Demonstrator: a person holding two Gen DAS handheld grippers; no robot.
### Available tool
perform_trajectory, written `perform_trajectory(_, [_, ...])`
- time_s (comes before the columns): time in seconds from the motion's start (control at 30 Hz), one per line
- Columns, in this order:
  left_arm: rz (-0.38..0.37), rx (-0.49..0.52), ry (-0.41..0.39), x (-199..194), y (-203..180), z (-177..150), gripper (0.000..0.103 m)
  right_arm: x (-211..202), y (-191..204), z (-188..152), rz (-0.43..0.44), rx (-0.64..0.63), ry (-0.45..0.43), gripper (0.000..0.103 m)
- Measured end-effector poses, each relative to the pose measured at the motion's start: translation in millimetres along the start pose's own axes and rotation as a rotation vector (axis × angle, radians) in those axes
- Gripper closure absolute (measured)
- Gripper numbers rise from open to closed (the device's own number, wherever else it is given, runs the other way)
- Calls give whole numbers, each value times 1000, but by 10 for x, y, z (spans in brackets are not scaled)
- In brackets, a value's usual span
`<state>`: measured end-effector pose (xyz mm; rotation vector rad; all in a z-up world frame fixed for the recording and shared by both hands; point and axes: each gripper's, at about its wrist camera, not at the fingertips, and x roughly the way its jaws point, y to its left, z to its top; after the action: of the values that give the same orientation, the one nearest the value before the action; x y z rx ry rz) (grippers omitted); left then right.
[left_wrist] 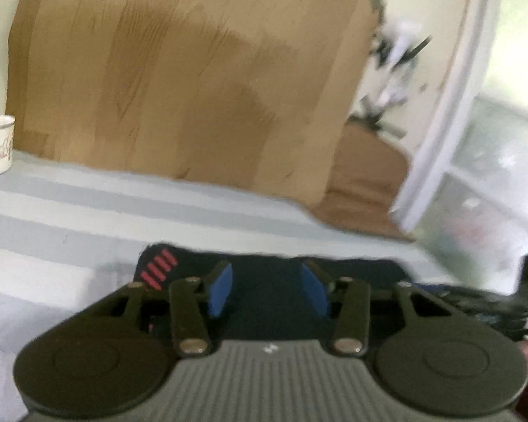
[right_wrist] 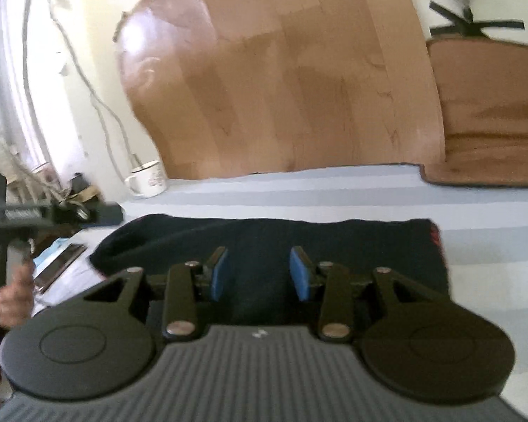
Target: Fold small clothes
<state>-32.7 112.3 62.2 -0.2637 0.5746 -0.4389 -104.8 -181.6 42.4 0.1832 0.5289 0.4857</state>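
Dark garment (right_wrist: 264, 242) laid flat on the striped sheet (right_wrist: 334, 193) near its front edge, left gripper (left_wrist: 267, 290) and right gripper (right_wrist: 260, 274) held above it, jaws apart, nothing clamped; fold apparently set down, fresh grip judged needed next.

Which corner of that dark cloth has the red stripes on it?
The far corner of the dark cloth bearing the red stripes sits left of the left tongs; from the right tongs it appears far right.

surface: striped sheet (right_wrist: 334, 190) | on it: dark garment (right_wrist: 264, 242), white mug (right_wrist: 148, 179), brown mat (right_wrist: 489, 168)
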Motion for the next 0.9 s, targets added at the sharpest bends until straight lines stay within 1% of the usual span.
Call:
perform_trajectory(0.03, [30,3,32,168,20,-27,67,76,-9,-22,-3,7,1,61])
perform_trajectory(0.1, [90,22,81,469,53,-81,68,232,-76,-43,-20,25,28,61])
perform_trajectory(0.17, [133,54,86,674,45,-73,64,361,-193,-85,-70,29,62,69])
perform_trajectory(0.2, [142,56,89,747,64,-49,64,408,-258,-100,-94,38,76,85])
perform_trajectory(0.23, [149,48,91,798,86,-17,63,445,-361,-102,-113,70,77,97])
perform_trajectory(0.27, [156,43,93,848,102,16,63,461,-461,-85,-114,117,70,103])
perform_trajectory(0.33, [168,54,94,969,129,59,61,490,-631,-47,-102,203,66,103])
perform_trajectory(0.37, [174,67,91,1023,140,74,59,512,-642,-43,-98,213,62,103])
perform_trajectory(0.43, [181,91,83,1101,142,70,57,545,-599,-52,-110,181,45,103])
perform_trajectory(0.5, [169,75,86,1111,162,71,57,540,-558,-82,-118,163,28,103])
perform_trajectory(0.6, [156,83,81,1062,177,24,57,509,-635,-102,-86,195,25,102])
perform_trajectory(0.63, [156,84,82,1032,174,19,57,471,-657,-88,-72,227,37,100])
perform_trajectory(0.67, [154,76,86,992,177,22,56,411,-625,-57,-59,258,49,92])
perform_trajectory(0.7, [147,55,90,930,191,33,56,301,-616,-32,-54,284,47,74])
perform_trajectory(0.73, [136,18,90,845,219,49,56,151,-591,-15,-55,296,17,44])
perform_trajectory(0.77, [111,-31,79,739,259,67,56,-37,-590,-22,-68,301,-35,32])
perform_trajectory(0.8, [70,-80,63,635,304,85,56,-226,-604,-48,-89,314,-92,24])
perform_trajectory(0.83, [9,-133,42,528,346,104,57,-404,-633,-84,-101,340,-135,21])
perform_trajectory(0.87, [-59,-182,25,437,372,120,58,-543,-687,-125,-115,379,-151,21])
perform_trajectory(0.9, [-102,-207,19,393,373,133,58,-631,-754,-170,-128,426,-151,21])
